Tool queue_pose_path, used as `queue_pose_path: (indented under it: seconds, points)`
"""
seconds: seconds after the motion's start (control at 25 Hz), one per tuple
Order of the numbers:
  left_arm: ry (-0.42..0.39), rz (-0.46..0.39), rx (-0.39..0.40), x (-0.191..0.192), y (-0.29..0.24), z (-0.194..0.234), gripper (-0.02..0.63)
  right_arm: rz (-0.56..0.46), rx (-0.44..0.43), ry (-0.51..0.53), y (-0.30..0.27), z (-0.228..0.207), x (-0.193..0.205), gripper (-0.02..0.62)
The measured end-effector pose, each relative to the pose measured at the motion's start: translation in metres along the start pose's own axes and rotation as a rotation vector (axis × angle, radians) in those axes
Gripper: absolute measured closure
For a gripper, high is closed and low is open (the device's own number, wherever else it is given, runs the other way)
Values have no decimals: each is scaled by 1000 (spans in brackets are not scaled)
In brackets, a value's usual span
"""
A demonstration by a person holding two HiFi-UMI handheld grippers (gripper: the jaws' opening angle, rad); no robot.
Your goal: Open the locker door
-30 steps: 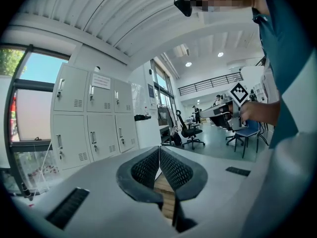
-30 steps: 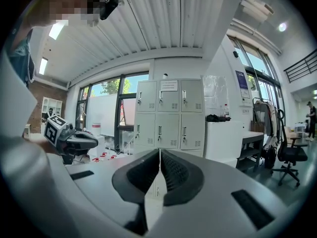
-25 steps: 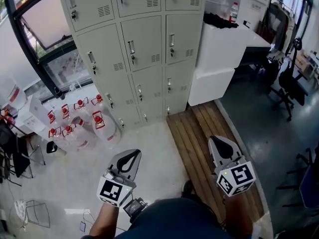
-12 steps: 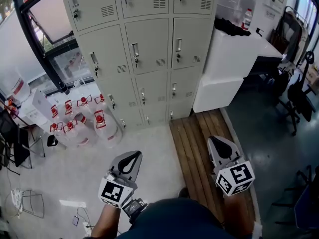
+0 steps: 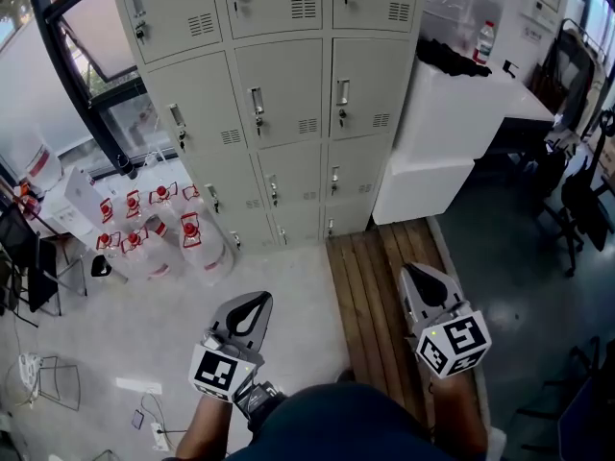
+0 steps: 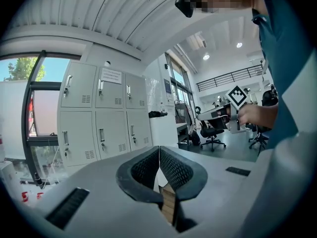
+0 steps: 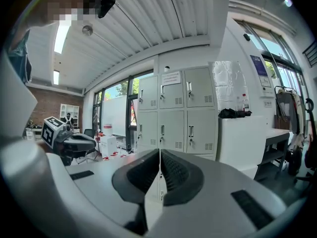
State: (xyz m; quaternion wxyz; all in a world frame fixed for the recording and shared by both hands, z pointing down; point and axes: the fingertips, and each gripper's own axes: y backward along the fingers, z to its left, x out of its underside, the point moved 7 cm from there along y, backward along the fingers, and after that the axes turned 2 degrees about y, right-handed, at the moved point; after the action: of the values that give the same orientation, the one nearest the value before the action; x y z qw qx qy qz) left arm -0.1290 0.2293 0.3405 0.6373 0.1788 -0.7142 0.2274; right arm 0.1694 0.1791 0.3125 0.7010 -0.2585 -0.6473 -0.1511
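A block of pale grey lockers (image 5: 279,84) stands ahead, every door closed, each with a small handle and a vent. The same lockers (image 6: 104,128) appear in the left gripper view, and the lockers (image 7: 176,115) fill the middle of the right gripper view. My left gripper (image 5: 252,305) is held low, well short of the lockers, jaws shut with nothing between them. My right gripper (image 5: 415,279) sits level with it over the wooden boards, also shut and empty. Both point toward the lockers from a distance.
Several water jugs with red caps (image 5: 154,229) crowd the floor left of the lockers. A white cabinet (image 5: 452,113) with a bottle (image 5: 483,38) on top stands to the right. Wooden floor boards (image 5: 380,286) run forward. Office chairs (image 5: 577,200) at far right, a window frame (image 5: 77,75) at left.
The head view has shifted closer to the lockers and slightly left; the lockers sit a little lower and nearer. Both grippers keep their places in the frame and stay shut.
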Motion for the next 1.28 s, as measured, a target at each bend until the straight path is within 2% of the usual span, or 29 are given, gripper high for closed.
queue_pose_path:
  seconds: [0.28, 0.48, 0.64, 0.92, 1.08, 1.28]
  points:
    - [6, -7, -22, 6, -31, -19, 588, 6, -32, 22, 2, -34, 10, 558]
    - [4, -3, 11, 5, -47, -19, 588, 22, 4, -13, 1, -49, 20, 558]
    - [-5, 28, 58, 10, -77, 8, 588, 33, 69, -31, -11, -61, 23, 558]
    - [-39, -36, 208, -13, -128, 52, 588, 30, 191, -70, -35, -55, 12, 558]
    - [-51, -57, 258, -20, -151, 82, 588, 27, 242, -74, -57, -53, 1, 558]
    - [-53, -40, 310, -10, -167, 112, 588, 41, 282, -90, -85, -46, 2, 558]
